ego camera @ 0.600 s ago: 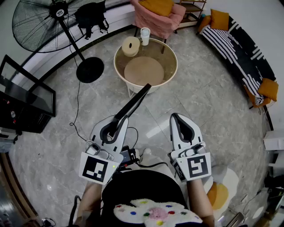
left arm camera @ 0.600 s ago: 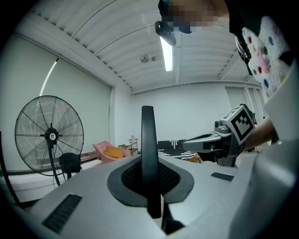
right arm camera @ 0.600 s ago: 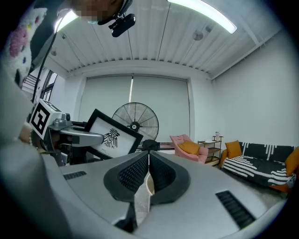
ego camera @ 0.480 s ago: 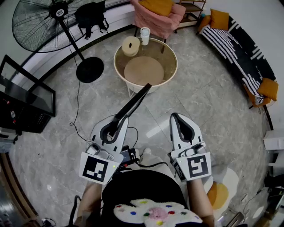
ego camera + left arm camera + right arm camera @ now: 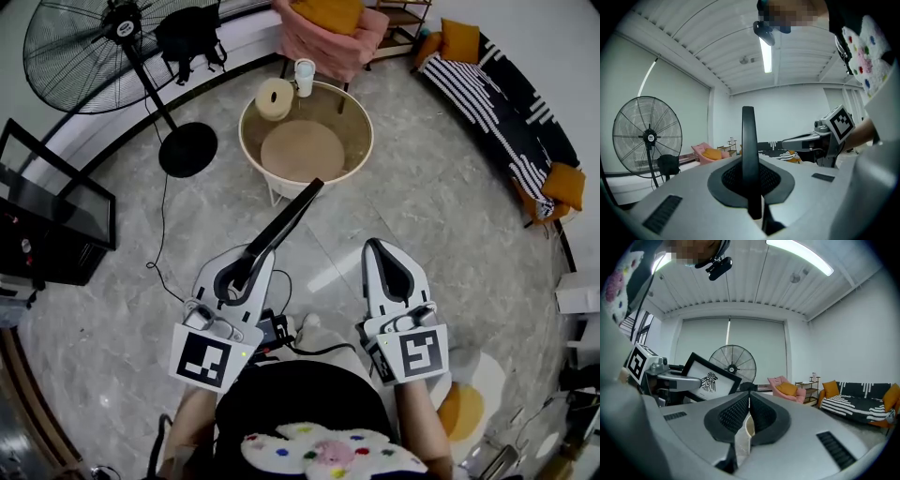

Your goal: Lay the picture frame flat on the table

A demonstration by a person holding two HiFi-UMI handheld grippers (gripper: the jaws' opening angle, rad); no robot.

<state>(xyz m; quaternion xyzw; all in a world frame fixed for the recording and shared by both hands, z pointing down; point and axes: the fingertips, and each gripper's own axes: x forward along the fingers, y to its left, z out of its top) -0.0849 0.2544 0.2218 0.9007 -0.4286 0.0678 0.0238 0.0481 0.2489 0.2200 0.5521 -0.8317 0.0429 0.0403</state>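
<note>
The picture frame [image 5: 283, 219] is black and shows edge-on in the head view, slanting up toward the round glass table [image 5: 367, 141]. My left gripper [image 5: 242, 268] is shut on its lower edge. In the left gripper view the picture frame [image 5: 750, 150] stands as a thin dark bar between the pads. The right gripper view shows the picture frame's [image 5: 710, 378] white face with a black bird print, held by the left gripper [image 5: 684, 380]. My right gripper [image 5: 380, 253] is level beside it, shut with nothing in it. Both are short of the table.
On the table stand a white cup [image 5: 305, 77] and a tan roll [image 5: 275, 97] beside a round mat. A standing fan [image 5: 94, 47] with a black base [image 5: 187, 148] is to the left, a pink armchair [image 5: 333, 33] behind, a striped sofa [image 5: 506, 103] to the right.
</note>
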